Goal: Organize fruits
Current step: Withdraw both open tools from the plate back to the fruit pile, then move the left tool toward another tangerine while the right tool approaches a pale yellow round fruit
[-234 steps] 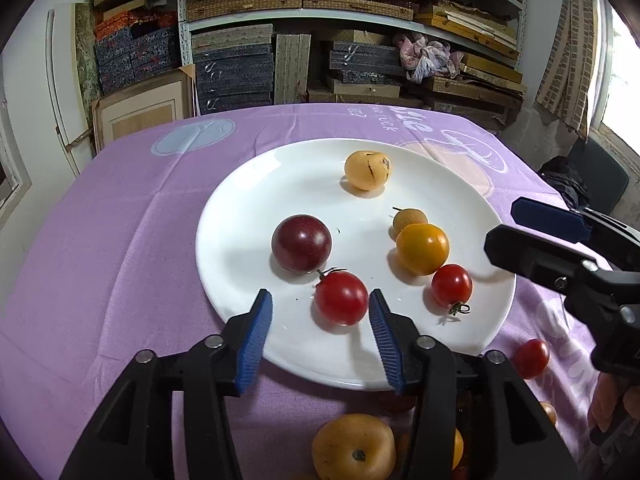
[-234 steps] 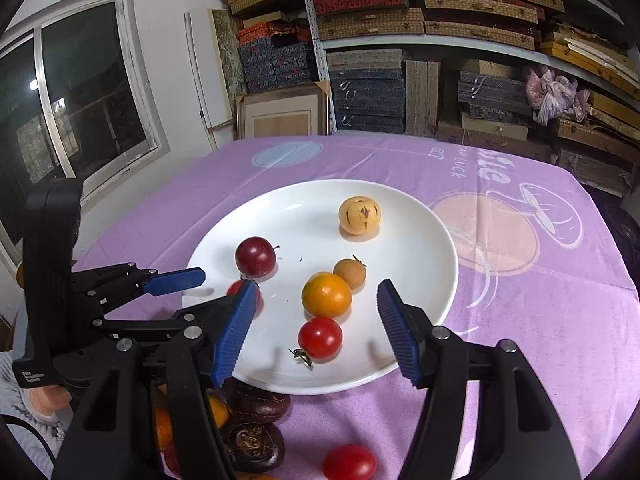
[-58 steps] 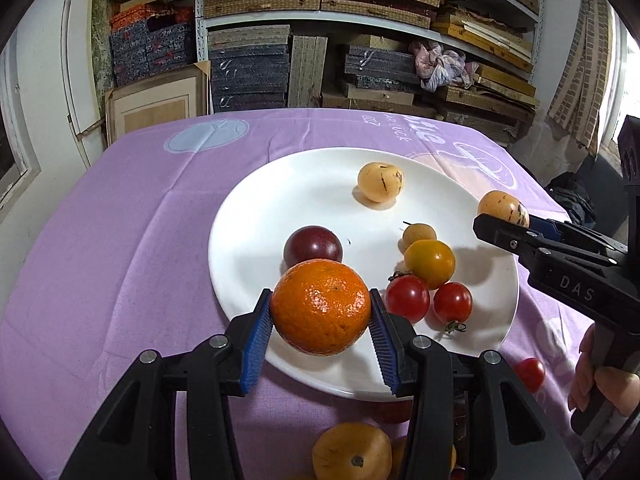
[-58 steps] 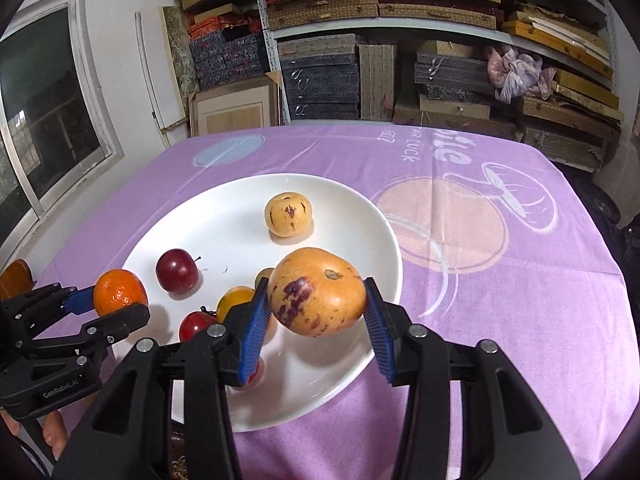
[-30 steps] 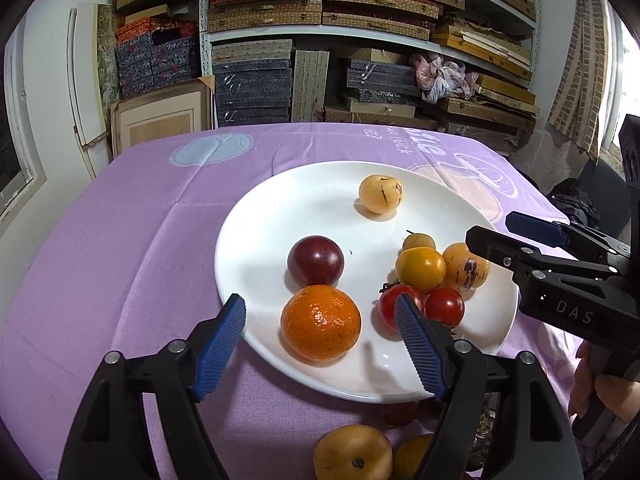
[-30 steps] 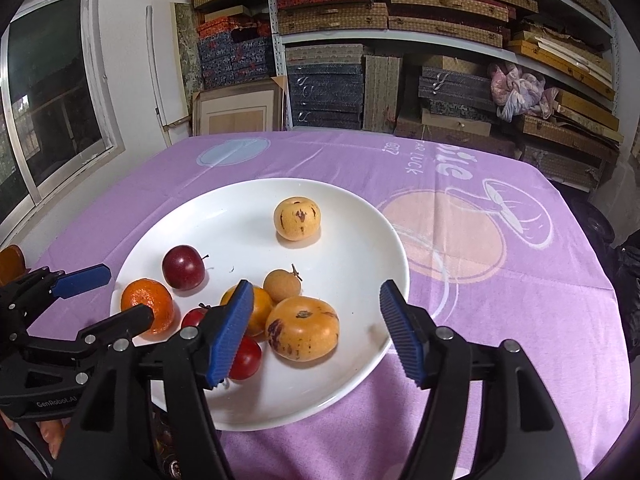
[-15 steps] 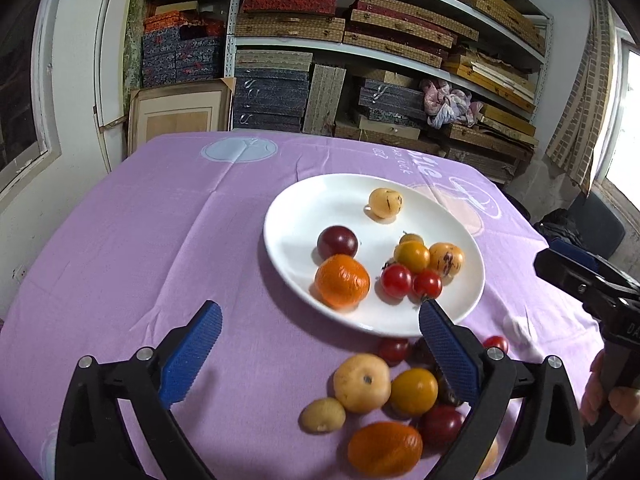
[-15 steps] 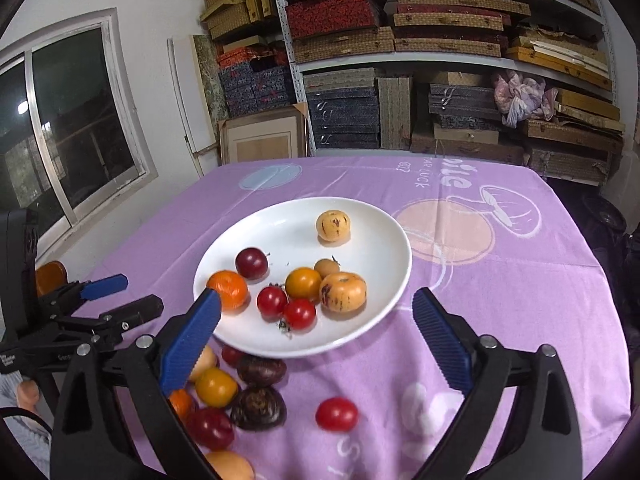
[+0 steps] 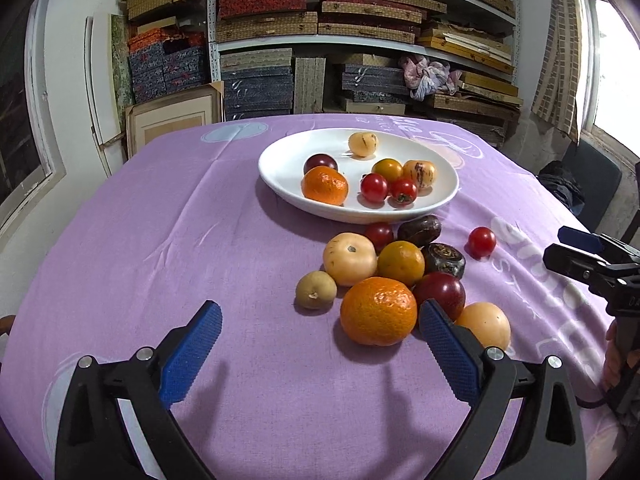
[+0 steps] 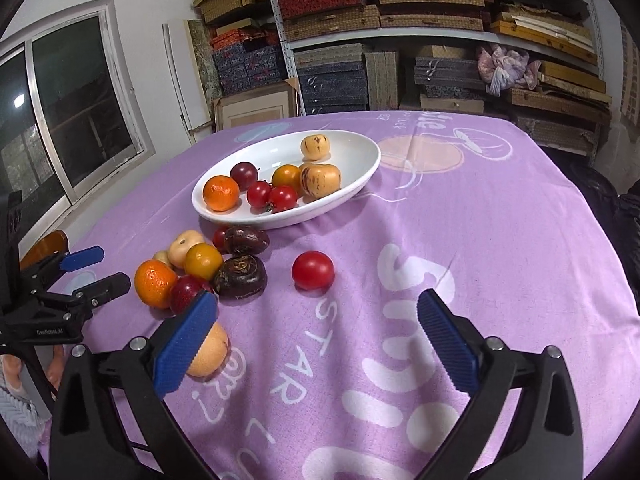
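Fruits lie in two groups on the purple tablecloth (image 9: 168,240): a loose pile on the cloth and a set on the white plate (image 9: 280,160). The left gripper (image 9: 320,344) has its jaws spread wide, having just been opening, and nothing is between its blue pads (image 9: 192,348); it hangs over bare cloth just short of the pile. The right gripper (image 10: 316,340) is equally wide after opening too, empty, above the white lettering on the cloth.

Nearest the left gripper's right pad sits a large orange (image 9: 378,311), touching a dark red plum (image 9: 440,290) and near a pale peach-coloured fruit (image 9: 486,322). Behind them cluster a small tan fruit (image 9: 316,290), a cream round fruit (image 9: 349,258), a yellow-orange tomato (image 9: 401,263), two wrinkled dark purple fruits (image 9: 444,258) and a small red tomato (image 9: 379,233) by the plate's rim. A lone red tomato (image 10: 313,270) rests apart from the pile, ahead of the right gripper.

On the plate are a mandarin (image 9: 325,185), a dark plum (image 9: 320,162), two red cherry tomatoes (image 9: 374,188), an orange tomato (image 9: 387,169), a striped yellow fruit (image 9: 419,174) and another pale striped one (image 9: 363,144) at the far side. Shelves of stacked boxes (image 9: 360,32) stand behind the table.
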A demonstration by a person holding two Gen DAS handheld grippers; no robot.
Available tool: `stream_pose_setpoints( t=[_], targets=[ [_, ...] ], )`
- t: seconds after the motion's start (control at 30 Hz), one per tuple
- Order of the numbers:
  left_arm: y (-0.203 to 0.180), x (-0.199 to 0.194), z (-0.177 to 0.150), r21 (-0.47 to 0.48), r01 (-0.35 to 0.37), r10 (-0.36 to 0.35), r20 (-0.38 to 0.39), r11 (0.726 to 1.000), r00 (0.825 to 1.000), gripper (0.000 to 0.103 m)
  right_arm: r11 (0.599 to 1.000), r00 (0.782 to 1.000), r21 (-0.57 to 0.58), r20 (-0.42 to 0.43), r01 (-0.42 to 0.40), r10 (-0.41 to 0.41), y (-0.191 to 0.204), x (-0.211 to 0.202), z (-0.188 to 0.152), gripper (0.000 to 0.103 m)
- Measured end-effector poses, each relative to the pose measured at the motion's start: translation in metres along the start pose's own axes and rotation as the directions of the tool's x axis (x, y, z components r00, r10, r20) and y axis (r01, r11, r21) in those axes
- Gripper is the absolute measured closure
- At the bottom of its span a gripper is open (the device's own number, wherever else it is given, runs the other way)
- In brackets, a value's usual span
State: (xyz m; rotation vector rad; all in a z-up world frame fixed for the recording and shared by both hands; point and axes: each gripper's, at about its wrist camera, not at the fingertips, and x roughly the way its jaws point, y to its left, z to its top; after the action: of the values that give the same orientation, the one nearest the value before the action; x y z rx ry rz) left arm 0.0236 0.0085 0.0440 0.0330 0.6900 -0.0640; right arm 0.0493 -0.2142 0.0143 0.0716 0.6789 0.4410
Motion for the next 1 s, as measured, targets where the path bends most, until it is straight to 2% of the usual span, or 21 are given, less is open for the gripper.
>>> stream_pose_setpoints(
  t=[0.07,0.13,0.3,0.43,0.6,0.73,0.77,1.0],
  targets=[
    [-0.006,0.002,0.001,0.012,0.009,-0.009,0.008,1.000,1.000,0.003,1.000,1.000,0.024,-0.015,-0.006,0.007,-0.004,0.003,-0.001,0.004],
    [-0.011,0.009,0.004,0.016,-0.013,0.013,-0.006,1.000,1.000,0.003,0.999,1.000,0.034,-0.027,-0.005,0.005,-0.006,0.007,0.002,0.004],
    [-0.008,0.029,0.009,-0.025,-0.041,0.039,-0.058,0.999,0.998,0.003,1.000,1.000,0.030,-0.029,0.001,-0.001,-0.007,0.008,0.002,0.004],
    [0.000,0.029,0.007,-0.051,-0.013,0.009,-0.065,0.999,0.998,0.003,1.000,0.999,0.024,-0.033,0.003,-0.002,-0.007,0.010,0.002,0.004],
    [-0.002,0.025,-0.002,-0.015,0.001,-0.002,-0.088,1.000,0.996,0.003,1.000,0.999,-0.025,-0.037,0.019,-0.020,0.001,0.012,0.000,0.004],
    [-0.006,0.024,-0.015,0.055,-0.080,0.087,-0.131,0.995,0.988,0.003,1.000,0.999,-0.022,-0.047,0.015,-0.016,0.001,0.014,0.000,0.004],
    [-0.003,0.023,-0.018,0.054,-0.084,0.091,-0.140,0.995,0.986,0.003,1.000,0.999,-0.014,-0.047,0.014,-0.015,-0.001,0.014,0.000,0.004],
    [0.018,0.002,-0.012,-0.082,0.015,-0.020,-0.057,0.996,0.998,0.003,1.000,0.999,-0.012,-0.052,0.013,-0.013,-0.001,0.015,0.000,0.004]
  ],
)
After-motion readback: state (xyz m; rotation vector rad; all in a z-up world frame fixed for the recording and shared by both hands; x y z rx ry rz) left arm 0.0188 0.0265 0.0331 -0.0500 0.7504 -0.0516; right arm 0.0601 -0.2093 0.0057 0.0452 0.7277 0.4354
